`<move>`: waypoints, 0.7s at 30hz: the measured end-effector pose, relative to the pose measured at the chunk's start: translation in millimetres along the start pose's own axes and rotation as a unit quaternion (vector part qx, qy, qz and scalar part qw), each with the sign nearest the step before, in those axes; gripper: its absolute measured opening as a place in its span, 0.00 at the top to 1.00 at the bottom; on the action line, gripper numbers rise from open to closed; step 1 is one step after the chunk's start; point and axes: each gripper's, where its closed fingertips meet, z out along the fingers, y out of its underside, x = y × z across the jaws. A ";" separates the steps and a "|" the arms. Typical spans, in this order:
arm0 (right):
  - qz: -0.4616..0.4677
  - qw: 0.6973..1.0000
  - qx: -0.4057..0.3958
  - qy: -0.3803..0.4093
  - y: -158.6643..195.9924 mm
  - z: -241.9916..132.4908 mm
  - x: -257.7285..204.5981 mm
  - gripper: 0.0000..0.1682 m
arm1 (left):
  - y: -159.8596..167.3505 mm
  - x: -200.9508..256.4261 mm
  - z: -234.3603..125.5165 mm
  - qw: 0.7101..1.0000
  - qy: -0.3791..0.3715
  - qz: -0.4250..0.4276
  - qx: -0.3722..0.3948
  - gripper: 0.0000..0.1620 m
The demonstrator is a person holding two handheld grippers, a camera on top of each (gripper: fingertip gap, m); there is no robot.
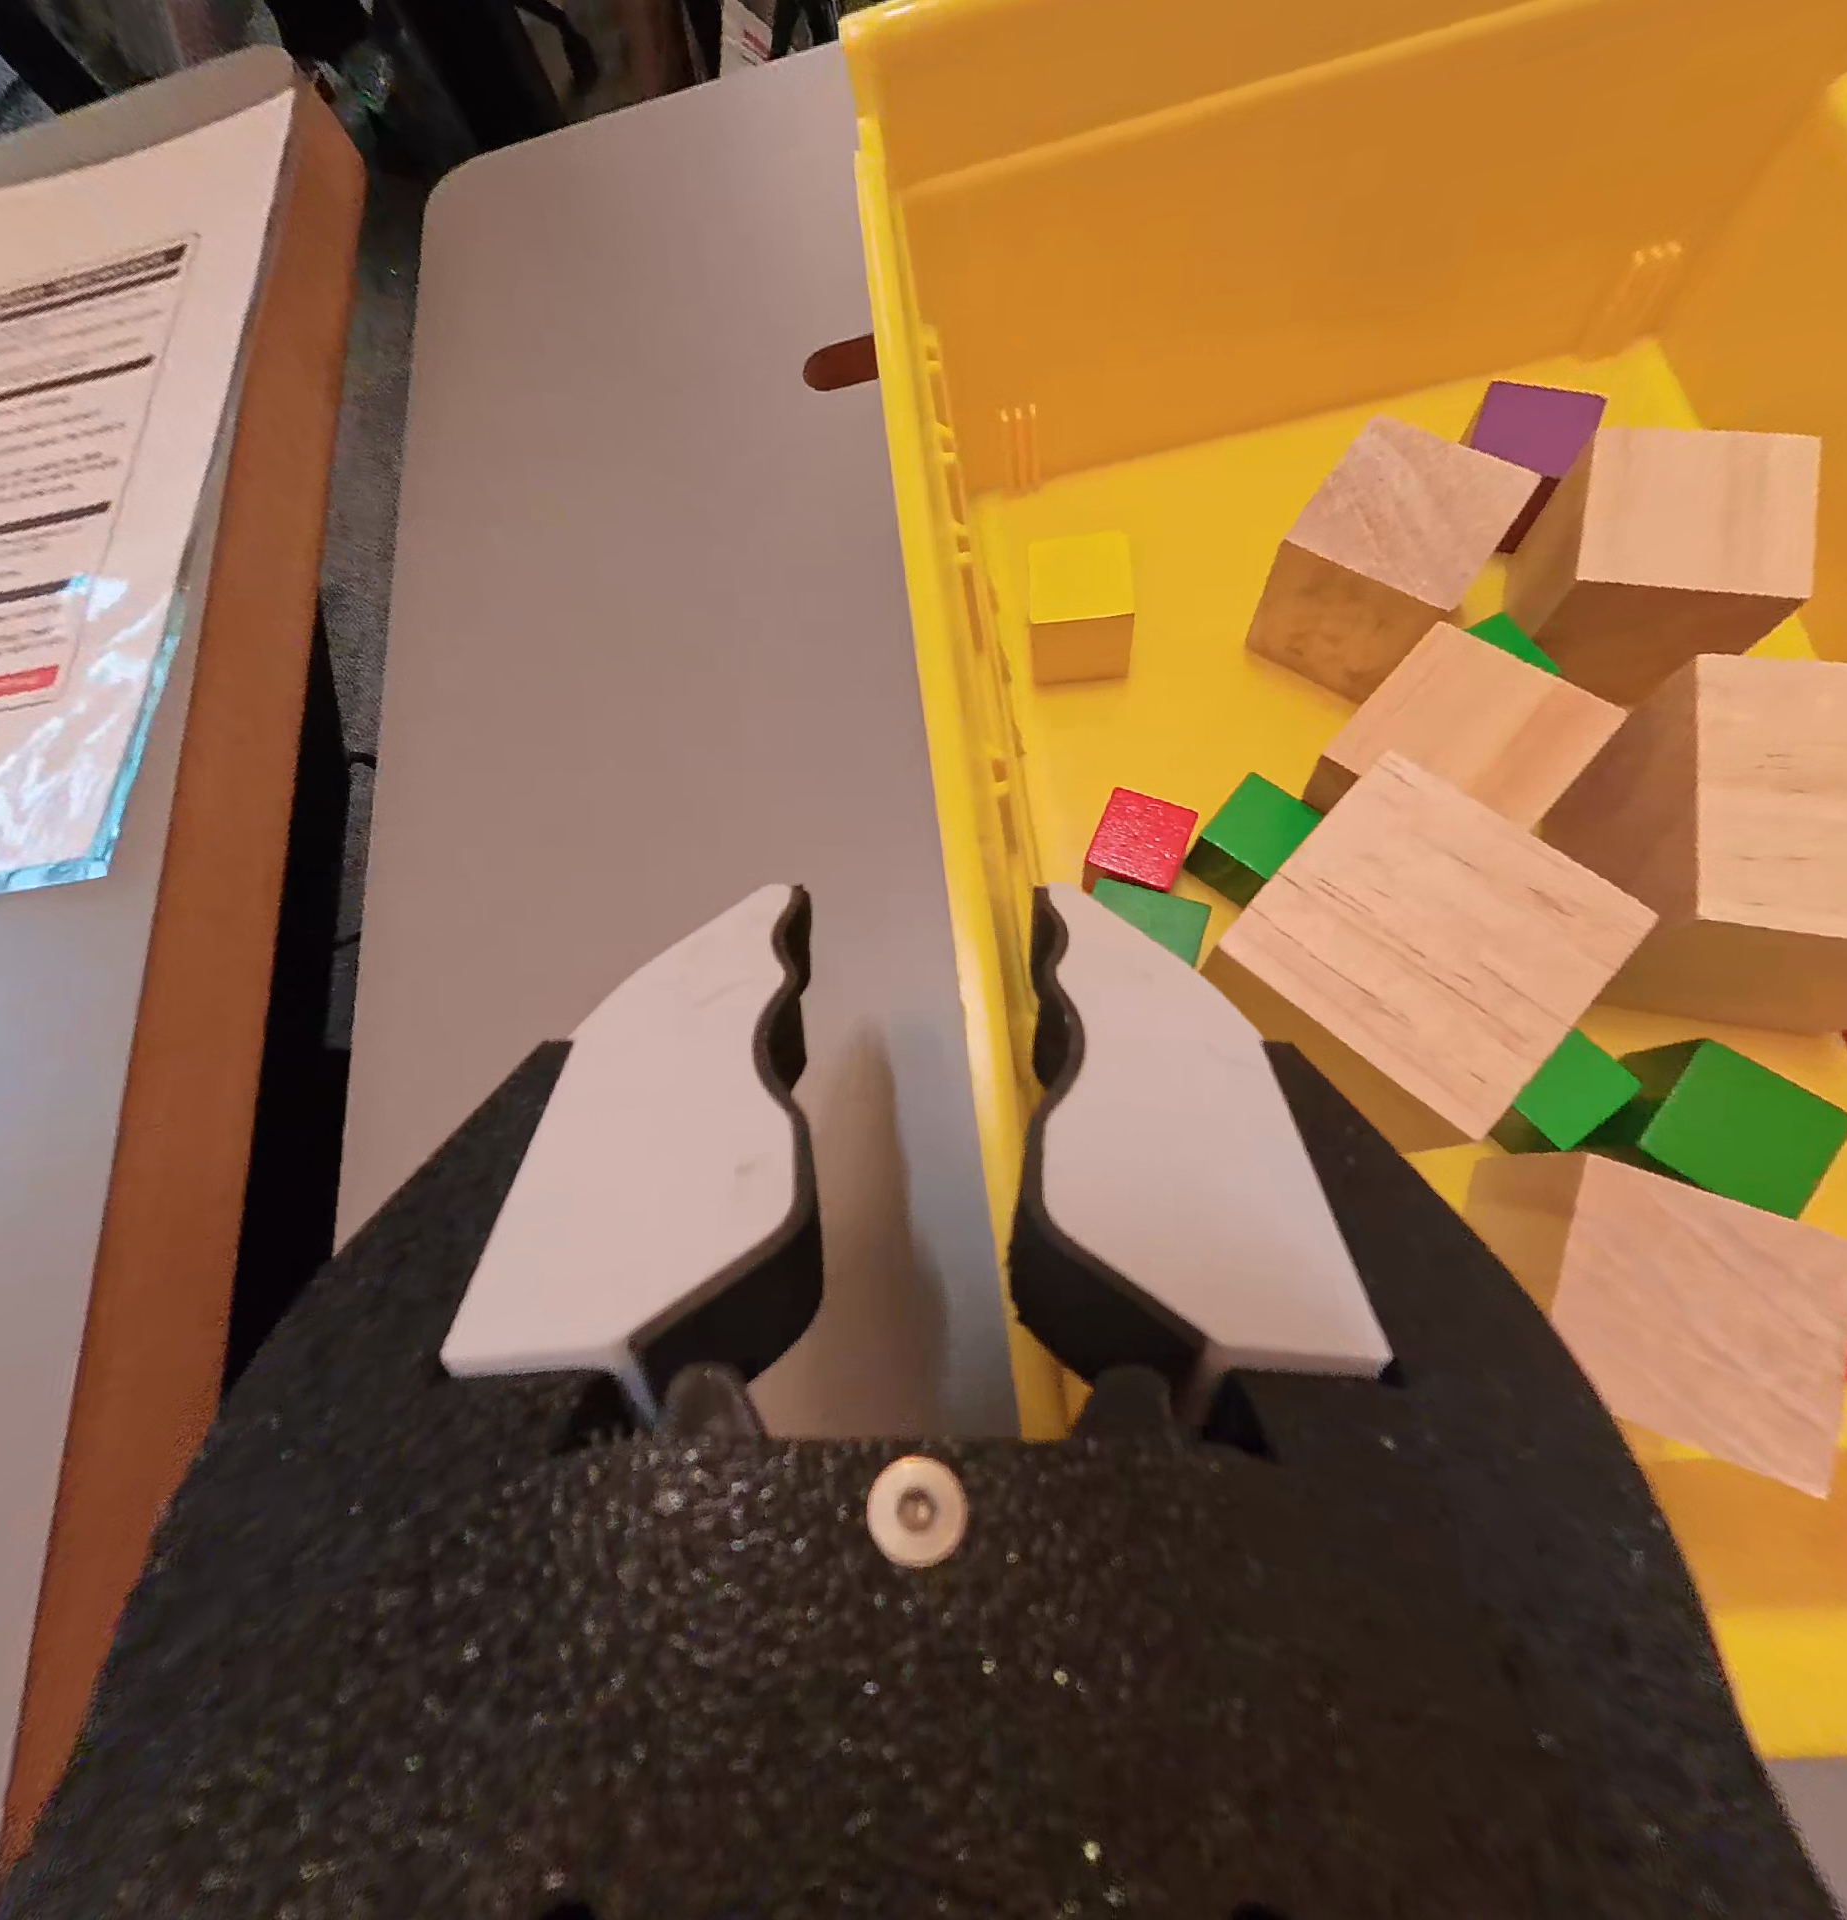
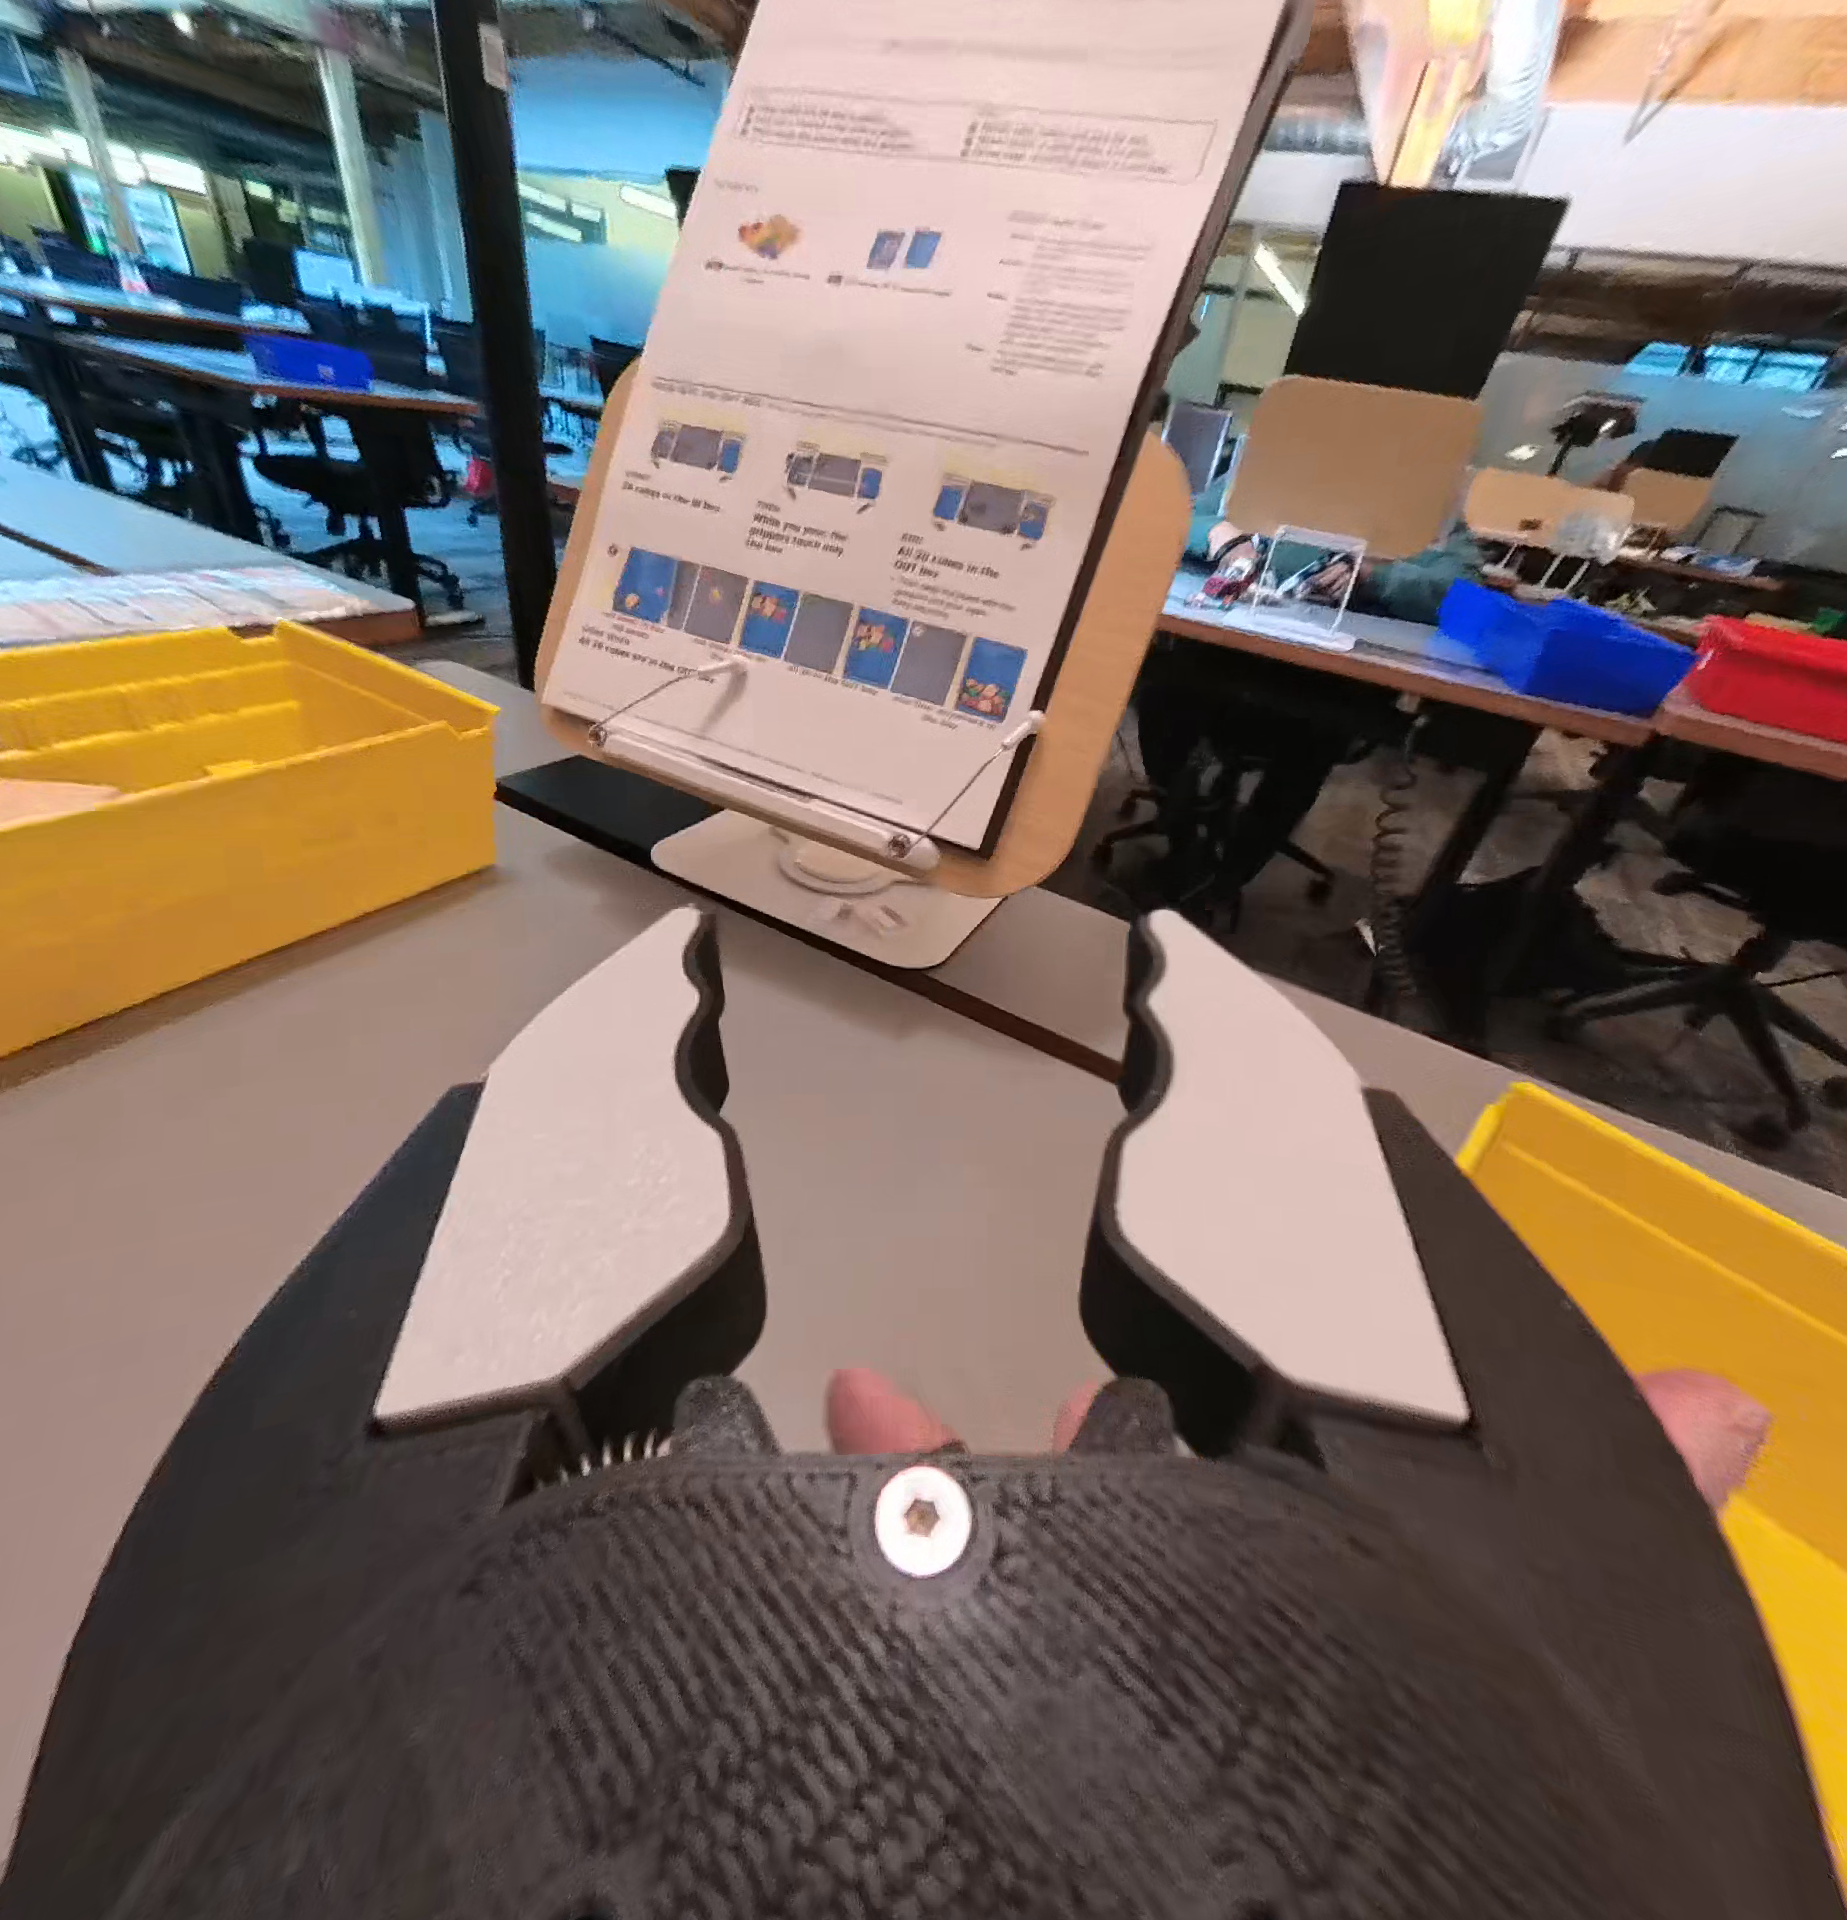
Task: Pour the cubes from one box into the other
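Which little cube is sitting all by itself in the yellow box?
The small yellow cube. It sits alone near the yellow box's left wall, touching nothing, while the red, green, purple and wooden cubes are bunched together.

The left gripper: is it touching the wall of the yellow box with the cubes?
Cannot tell. In the left wrist view the left gripper straddles the wall of the yellow box, jaws open, but whether the inner finger presses it is unclear.

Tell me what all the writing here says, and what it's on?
Sheet on the stand: print and small pictures, mostly blurred; I won't quote it.
Sheet on the side table: lines of print, too blurred to read.
Yellow box and cubes: no writing seen.
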 end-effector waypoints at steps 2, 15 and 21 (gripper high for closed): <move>-0.004 1.000 -0.021 -0.011 6.0 15.9 -12.3 0.54 | -0.1 -1.9 -0.3 1.000 -0.007 0.004 -0.004 0.71; 0.130 0.974 -0.124 -0.135 16.1 120.9 -155.2 0.46 | -18.7 -1.7 -18.1 0.994 0.084 -0.053 -0.053 0.62; 0.184 0.951 -0.201 -0.144 28.3 163.0 -214.4 0.40 | -29.8 0.6 -8.9 0.985 0.115 -0.089 -0.090 0.58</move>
